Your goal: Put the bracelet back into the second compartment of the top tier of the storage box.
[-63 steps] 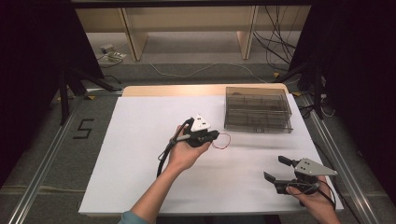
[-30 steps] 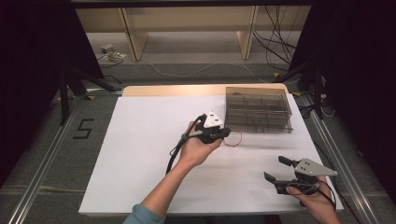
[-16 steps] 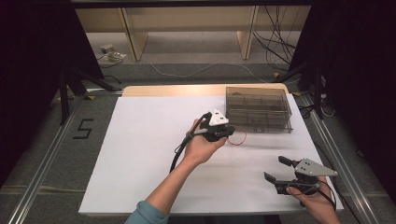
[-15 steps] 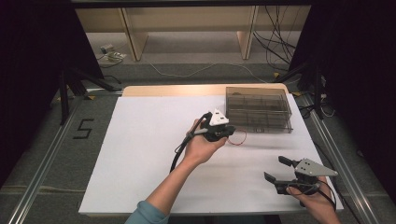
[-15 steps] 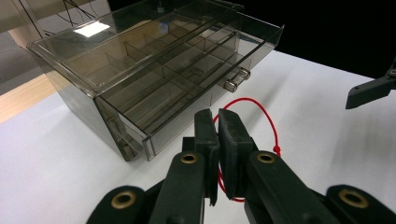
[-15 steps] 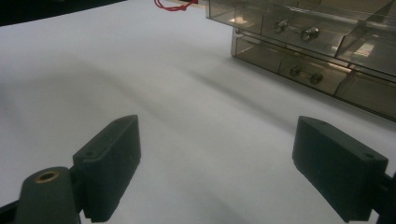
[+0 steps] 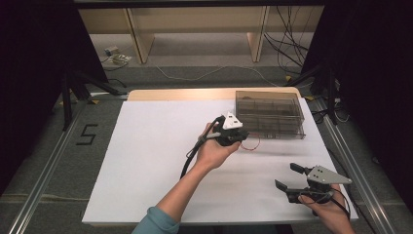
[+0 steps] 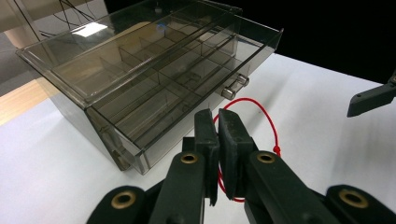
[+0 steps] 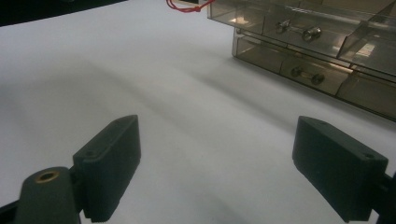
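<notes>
Already the left gripper (image 8: 218, 122) pinches the red string loop (image 8: 261, 109) just beside the clear drawer box (image 7: 270, 113). Right gripper (image 7: 293, 177) waits wide open, near right; stowing the loop looks undone.

the loop of string (image 8: 254, 109) is bright red, thin against the plain white table (image 7: 146, 161). the drawer box (image 7: 270, 113) is smoky, see-through grey-brown plastic, with small silvery knobs (image 8: 234, 87) on its fronts. the left gripper (image 7: 238, 138) is black with a white three-cornered top plate, its fingers (image 8: 231, 140) matte black with brass-coloured rivets. the right gripper (image 7: 288, 176) is black too, under a grey plate. beyond the white cover the table edge (image 7: 195, 94) shows pale wood. the sleeve (image 7: 156, 222) is teal. the floor is grey, marked with a black "5" (image 7: 86, 135).
</notes>
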